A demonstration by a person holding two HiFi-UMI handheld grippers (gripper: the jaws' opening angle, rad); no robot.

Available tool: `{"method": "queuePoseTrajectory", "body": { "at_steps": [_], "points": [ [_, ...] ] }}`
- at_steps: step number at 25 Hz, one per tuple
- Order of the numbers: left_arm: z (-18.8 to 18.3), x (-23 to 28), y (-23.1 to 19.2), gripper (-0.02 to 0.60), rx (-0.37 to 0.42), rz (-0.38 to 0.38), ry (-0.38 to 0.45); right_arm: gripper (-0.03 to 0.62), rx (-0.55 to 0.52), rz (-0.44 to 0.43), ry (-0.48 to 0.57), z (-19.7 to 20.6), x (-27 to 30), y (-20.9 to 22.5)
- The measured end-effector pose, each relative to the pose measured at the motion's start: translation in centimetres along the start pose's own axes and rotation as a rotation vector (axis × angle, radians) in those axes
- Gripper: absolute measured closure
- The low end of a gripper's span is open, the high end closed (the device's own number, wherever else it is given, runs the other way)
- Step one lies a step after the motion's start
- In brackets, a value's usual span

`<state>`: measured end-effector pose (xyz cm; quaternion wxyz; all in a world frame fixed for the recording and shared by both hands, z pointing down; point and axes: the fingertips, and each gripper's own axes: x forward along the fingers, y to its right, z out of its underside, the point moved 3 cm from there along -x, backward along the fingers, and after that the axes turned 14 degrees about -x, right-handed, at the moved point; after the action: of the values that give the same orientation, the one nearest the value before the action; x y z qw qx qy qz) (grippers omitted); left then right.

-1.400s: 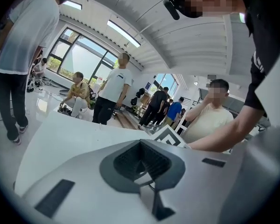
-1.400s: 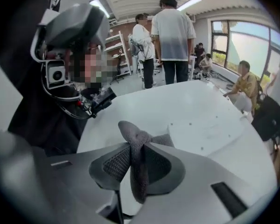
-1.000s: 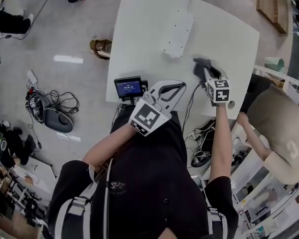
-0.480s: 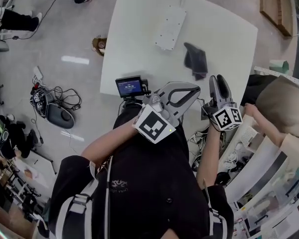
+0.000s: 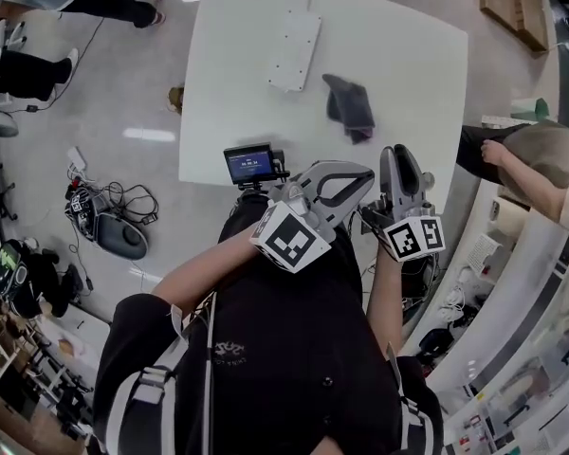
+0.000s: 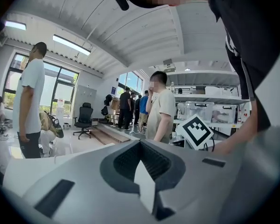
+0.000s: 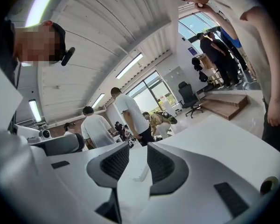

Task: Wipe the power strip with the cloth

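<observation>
Cloth [image 5: 349,105] near power strip [image 5: 295,49] on surface [image 5: 417,55], left hand-held gripper [image 5: 365,172] closed, right hand-held gripper [image 5: 399,153] jaws apart, just narrowed, nothing between.

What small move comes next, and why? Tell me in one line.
Probably send the right gripper forward over the table to the cloth: it lies crumpled and unheld beside the power strip. That gripper hangs back near the person's body, its jaws, just closing a little, apart with nothing between them.
</observation>
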<state>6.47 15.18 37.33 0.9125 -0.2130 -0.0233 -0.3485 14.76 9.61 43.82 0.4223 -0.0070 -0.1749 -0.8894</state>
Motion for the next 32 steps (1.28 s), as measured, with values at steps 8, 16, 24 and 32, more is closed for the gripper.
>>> {"method": "queuePoseTrajectory", "body": {
  "at_steps": [8, 16, 24, 32],
  "points": [
    [-0.3, 0.9, 0.5, 0.549, 0.034, 0.024, 0.0, 0.481, 0.023, 0.004, 0.059, -1.8, -0.3, -0.3],
    [-0.9, 0.7, -1.3, 0.549, -0.009, 0.02, 0.024, 0.563, -0.059, 0.037, 0.009, -1.7, 0.8, -1.0],
    [-1.2, 0.0, -1.9, 0.549, -0.034, 0.01, 0.034, 0.568, -0.119, 0.054, -0.009, -1.9, 1.1, -2.6],
    [-1.0, -0.3, -1.4, 0.549, -0.015, 0.041, 0.019, 0.572, -0.128, 0.065, 0.004, -2.1, 1.2, -3.3]
  ]
}}
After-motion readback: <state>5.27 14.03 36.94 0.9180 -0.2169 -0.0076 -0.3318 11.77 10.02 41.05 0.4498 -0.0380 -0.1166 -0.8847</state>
